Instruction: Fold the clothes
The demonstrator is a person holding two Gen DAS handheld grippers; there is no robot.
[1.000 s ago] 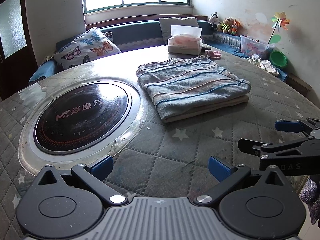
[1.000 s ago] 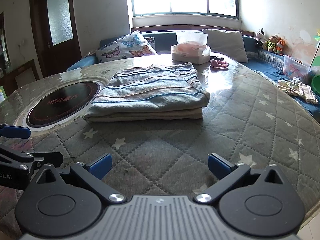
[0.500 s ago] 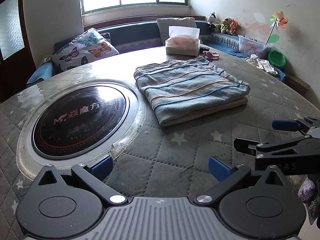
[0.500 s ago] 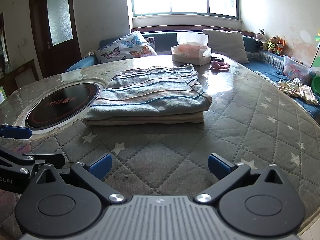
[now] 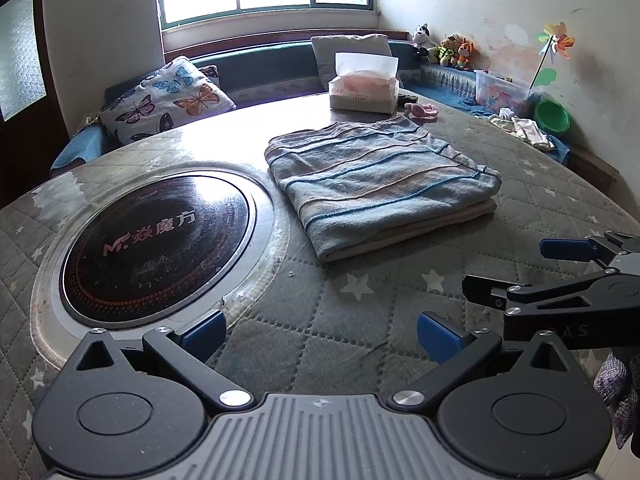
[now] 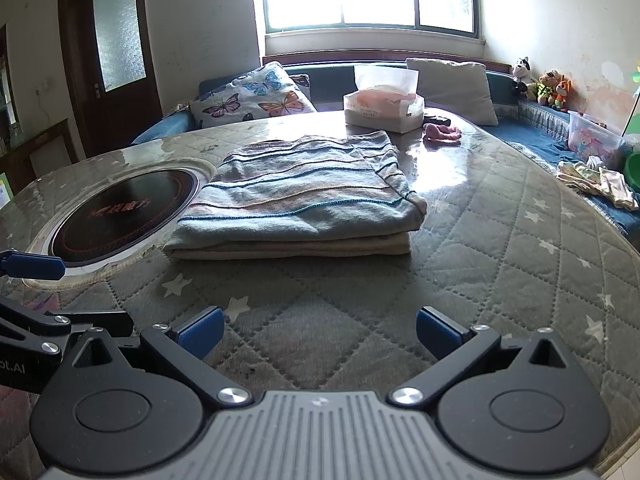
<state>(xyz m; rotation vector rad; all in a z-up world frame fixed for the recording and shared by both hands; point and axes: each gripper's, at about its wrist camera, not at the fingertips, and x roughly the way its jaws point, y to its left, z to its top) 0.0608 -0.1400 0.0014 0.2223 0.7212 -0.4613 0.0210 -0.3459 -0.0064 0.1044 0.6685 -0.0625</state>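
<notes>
Compared with a second before, both views had crept a little closer to the folded garment point(image 5: 380, 184), nothing else shifted. It lay as a neat striped rectangle on the quilted surface point(image 5: 360, 320), just beside the round black cooktop point(image 5: 156, 240), with the tissue box point(image 5: 364, 90) behind it. So it already sat folded; whether we'd done that or it was waiting for another fold, we couldn't say from this alone.

Our left hand-held gripper point(image 5: 320, 332) was spread wide and empty, low over the surface, short of the garment's near edge. Our right hand-held gripper point(image 6: 320, 330) was the same: wide apart, holding nothing, with the stack ahead and slightly to its left point(image 6: 296, 208).

We guessed the fabric was soft, light knit, limp and a bit thick in layers, not slippery or fragile. If we had to take hold, the near corners of the stack looked best, pinching all layers together so they wouldn't slide apart.
</notes>
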